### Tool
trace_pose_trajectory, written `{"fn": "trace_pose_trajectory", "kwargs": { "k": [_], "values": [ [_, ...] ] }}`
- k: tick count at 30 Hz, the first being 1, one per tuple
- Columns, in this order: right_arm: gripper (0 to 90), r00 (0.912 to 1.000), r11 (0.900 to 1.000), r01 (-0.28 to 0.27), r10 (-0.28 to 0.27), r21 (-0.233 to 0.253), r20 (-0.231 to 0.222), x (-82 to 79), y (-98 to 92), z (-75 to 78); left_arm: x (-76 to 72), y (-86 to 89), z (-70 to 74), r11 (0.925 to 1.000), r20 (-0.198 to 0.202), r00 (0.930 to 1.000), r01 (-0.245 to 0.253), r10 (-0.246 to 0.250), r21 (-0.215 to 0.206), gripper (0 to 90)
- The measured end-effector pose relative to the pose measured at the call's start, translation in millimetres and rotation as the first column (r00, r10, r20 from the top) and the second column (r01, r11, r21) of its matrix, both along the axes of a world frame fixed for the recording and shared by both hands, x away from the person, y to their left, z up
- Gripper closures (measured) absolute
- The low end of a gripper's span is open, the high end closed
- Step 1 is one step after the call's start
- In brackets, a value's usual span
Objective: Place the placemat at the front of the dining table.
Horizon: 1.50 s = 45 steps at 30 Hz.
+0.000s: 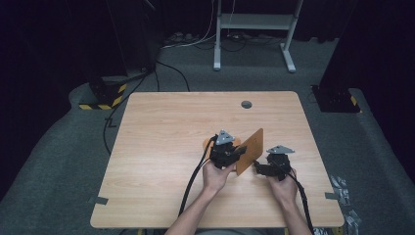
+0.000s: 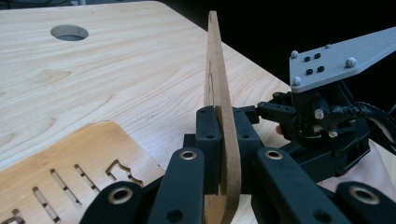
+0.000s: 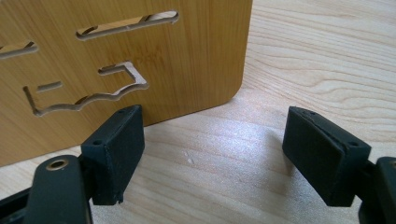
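Note:
My left gripper (image 1: pixel 240 152) is shut on the edge of a thin brown wooden board (image 1: pixel 250 149), holding it upright on its edge near the table's right middle. Seen edge-on in the left gripper view, the board (image 2: pixel 215 70) stands between the left gripper's (image 2: pixel 223 140) two closed pads. Its face with cut slots (image 3: pixel 140 46) shows in the right gripper view. My right gripper (image 1: pixel 258 168) is open just right of the board's lower corner, with nothing in the right gripper's (image 3: pixel 215 149) wide gap; one finger (image 3: pixel 116 144) lies close to the board's bottom edge.
A second slotted wooden board (image 2: pixel 70 158) lies flat on the table (image 1: pixel 161 147) under my left hand. A round cable hole (image 1: pixel 246 104) sits near the far edge. A desk frame (image 1: pixel 254 22) and cables are on the floor beyond.

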State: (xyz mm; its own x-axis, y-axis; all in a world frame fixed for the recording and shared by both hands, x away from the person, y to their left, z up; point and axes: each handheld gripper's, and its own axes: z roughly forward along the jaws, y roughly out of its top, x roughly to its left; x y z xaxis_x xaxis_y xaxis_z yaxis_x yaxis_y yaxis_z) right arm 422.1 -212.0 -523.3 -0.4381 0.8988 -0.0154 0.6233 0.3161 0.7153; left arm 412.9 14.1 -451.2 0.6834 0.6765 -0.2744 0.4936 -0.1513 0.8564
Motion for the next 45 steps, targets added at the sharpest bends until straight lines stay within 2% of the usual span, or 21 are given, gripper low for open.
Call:
{"fn": "trace_pose_trajectory", "kwargs": {
  "k": [9, 14, 18, 21, 25, 28, 31, 39, 45],
  "values": [
    [20.7, 1.0000, 1.000, -0.001, 0.001, 0.000, 0.000, 0.1, -0.2, 0.0, 0.8, 4.9, 3.3, 1.0000, 0.005, 1.0000, 0.001, -0.001, -0.006, 85.7],
    [20.7, 1.0000, 1.000, 0.000, 0.000, 0.002, 0.003, 0.2, 0.0, -0.3, 0.3, 10.7, 6.9, 0.9995, 0.011, 0.9999, -0.003, 0.004, -0.032, 85.8],
    [20.7, 1.0000, 1.000, 0.003, -0.003, 0.002, 0.007, 0.3, 0.1, -0.6, -0.1, 16.3, 10.3, 0.9993, 0.004, 1.0000, -0.006, 0.006, -0.036, 85.8],
    [20.7, 1.0000, 1.000, 0.004, -0.004, 0.003, 0.006, 0.2, 0.2, -0.6, -1.2, 21.0, 13.4, 0.9993, 0.020, 0.9998, -0.004, 0.004, -0.037, 85.8],
    [20.6, 0.9999, 1.000, -0.001, 0.001, -0.002, 0.011, 0.8, -0.6, -0.6, -2.7, 27.4, 16.1, 0.9985, 0.018, 0.9997, -0.016, 0.017, -0.052, 85.8],
    [20.7, 0.9999, 1.000, -0.001, 0.001, -0.002, 0.011, 0.8, -0.6, -0.6, -3.1, 32.8, 17.7, 0.9985, 0.017, 0.9997, -0.017, 0.018, -0.052, 85.8],
    [20.7, 1.0000, 1.000, 0.001, -0.001, -0.001, 0.008, 0.6, -0.4, -0.5, -4.2, 38.1, 20.0, 0.9989, 0.033, 0.9993, -0.014, 0.015, -0.044, 85.8],
    [20.6, 1.0000, 1.000, 0.001, -0.001, 0.001, 0.009, 0.8, -0.4, -0.5, -6.2, 52.9, 24.6, 0.9973, 0.033, 0.9989, -0.031, 0.033, -0.066, 85.8],
    [20.6, 1.0000, 1.000, 0.001, -0.001, 0.000, 0.009, 0.8, -0.3, -0.5, -7.9, 61.4, 27.5, 0.9977, 0.047, 0.9980, -0.040, 0.043, -0.054, 85.8]
  ]
}}
